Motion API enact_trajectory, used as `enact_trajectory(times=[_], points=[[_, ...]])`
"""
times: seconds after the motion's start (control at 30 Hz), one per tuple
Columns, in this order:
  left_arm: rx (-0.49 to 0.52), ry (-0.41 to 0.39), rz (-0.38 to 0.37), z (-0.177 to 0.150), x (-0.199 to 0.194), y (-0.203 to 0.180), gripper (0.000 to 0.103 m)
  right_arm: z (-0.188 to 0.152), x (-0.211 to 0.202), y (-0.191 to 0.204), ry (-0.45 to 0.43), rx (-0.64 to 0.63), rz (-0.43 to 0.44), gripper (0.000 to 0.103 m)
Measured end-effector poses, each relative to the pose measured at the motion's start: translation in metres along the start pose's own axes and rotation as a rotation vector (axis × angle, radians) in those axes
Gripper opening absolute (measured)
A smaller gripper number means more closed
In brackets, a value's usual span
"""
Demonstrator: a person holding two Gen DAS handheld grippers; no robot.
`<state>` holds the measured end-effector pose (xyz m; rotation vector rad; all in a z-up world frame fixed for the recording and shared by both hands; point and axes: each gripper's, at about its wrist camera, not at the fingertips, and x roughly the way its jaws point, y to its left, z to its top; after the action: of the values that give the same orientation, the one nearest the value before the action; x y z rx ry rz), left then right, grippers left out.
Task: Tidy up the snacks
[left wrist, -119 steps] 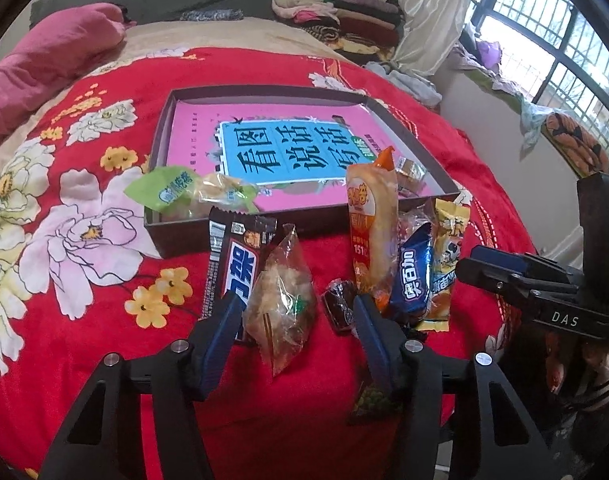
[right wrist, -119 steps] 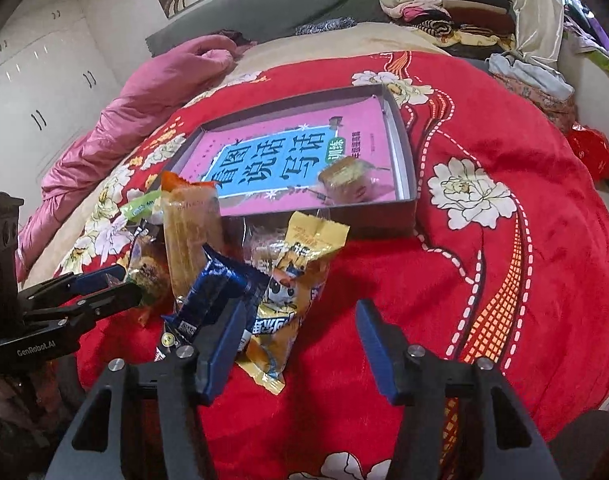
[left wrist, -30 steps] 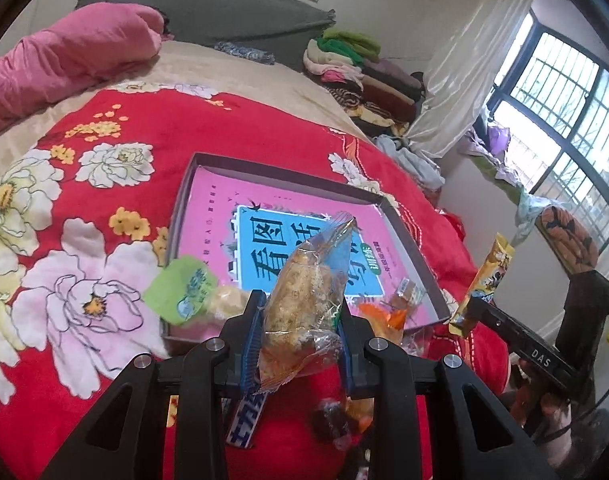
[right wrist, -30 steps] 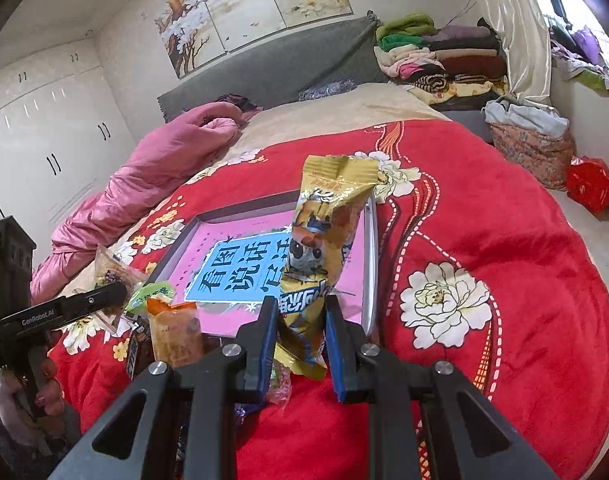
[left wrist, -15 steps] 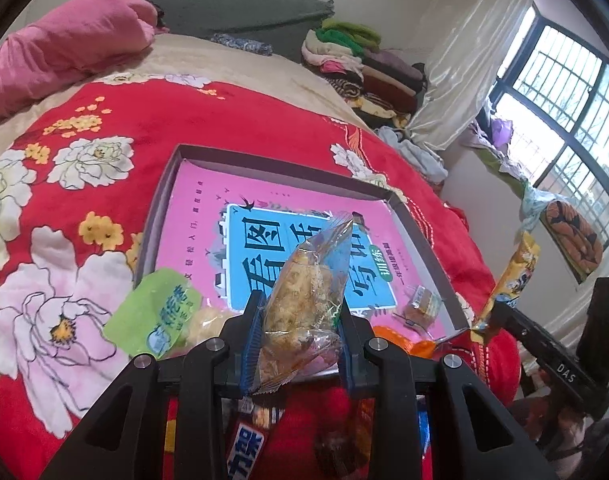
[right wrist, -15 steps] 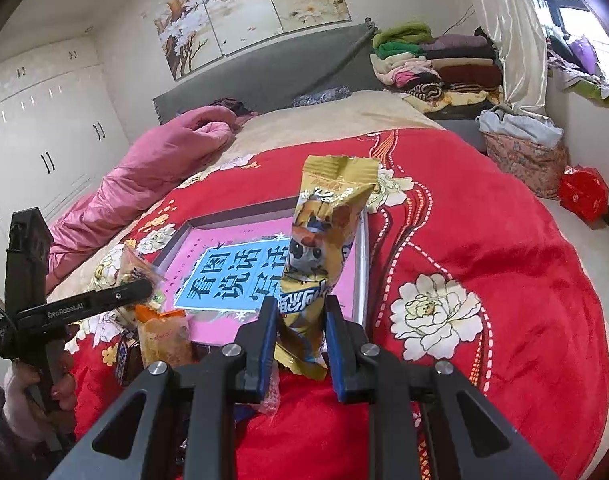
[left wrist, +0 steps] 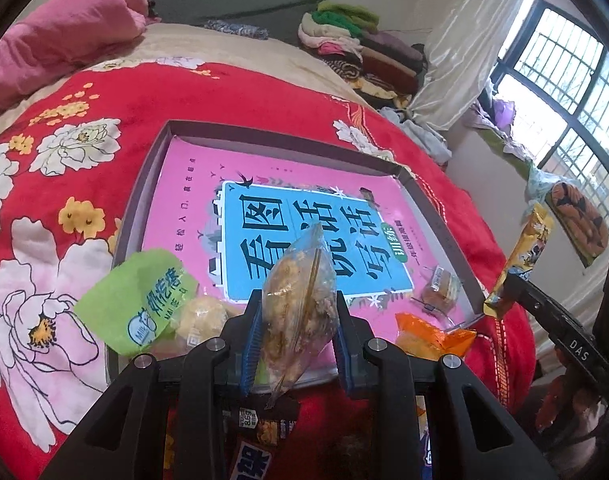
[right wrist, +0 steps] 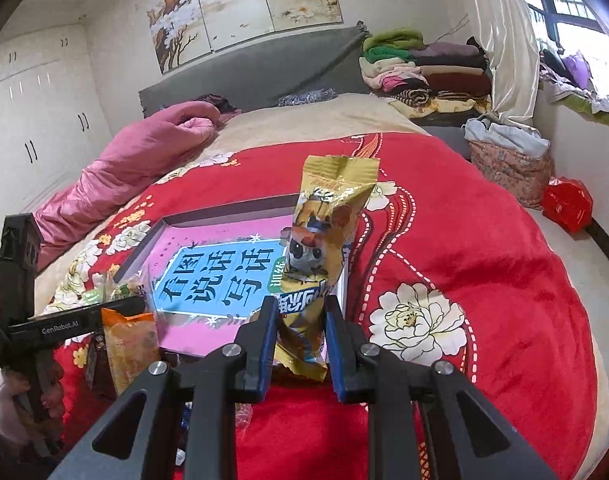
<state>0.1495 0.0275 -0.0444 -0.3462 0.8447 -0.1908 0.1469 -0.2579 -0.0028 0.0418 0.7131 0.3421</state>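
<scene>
Clear crinkly bag point(left wrist: 298, 312) sits pinched in your left gripper point(left wrist: 296, 344) above the tray point(left wrist: 144, 184). Lower it gently onto the pink, then let go. Your right gripper point(right wrist: 300, 336) squeezes the gold packet point(right wrist: 324, 248).

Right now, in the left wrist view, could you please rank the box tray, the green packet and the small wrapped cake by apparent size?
1. Box tray, largest by far.
2. Green packet.
3. Small wrapped cake, smallest; it lies farther from the camera, so that gap is less certain.
</scene>
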Motion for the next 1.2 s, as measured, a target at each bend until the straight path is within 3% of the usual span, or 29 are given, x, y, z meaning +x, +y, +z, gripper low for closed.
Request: enact_trajectory(times=[0.6,0.93,1.2], points=[[0.006,0.021,-0.014,0.001,0.010,-0.003,0.032,0.000,0.035,0.010,0.064,-0.084,-0.091,0.024],[0.006,0.023,-0.007,0.002,0.012,-0.003,0.032,-0.001,0.051,0.020,0.087,-0.093,-0.053,0.024],[0.006,0.028,-0.004,0.002,0.013,-0.001,0.033,0.002,0.061,0.024,0.086,-0.093,-0.072,0.024]])
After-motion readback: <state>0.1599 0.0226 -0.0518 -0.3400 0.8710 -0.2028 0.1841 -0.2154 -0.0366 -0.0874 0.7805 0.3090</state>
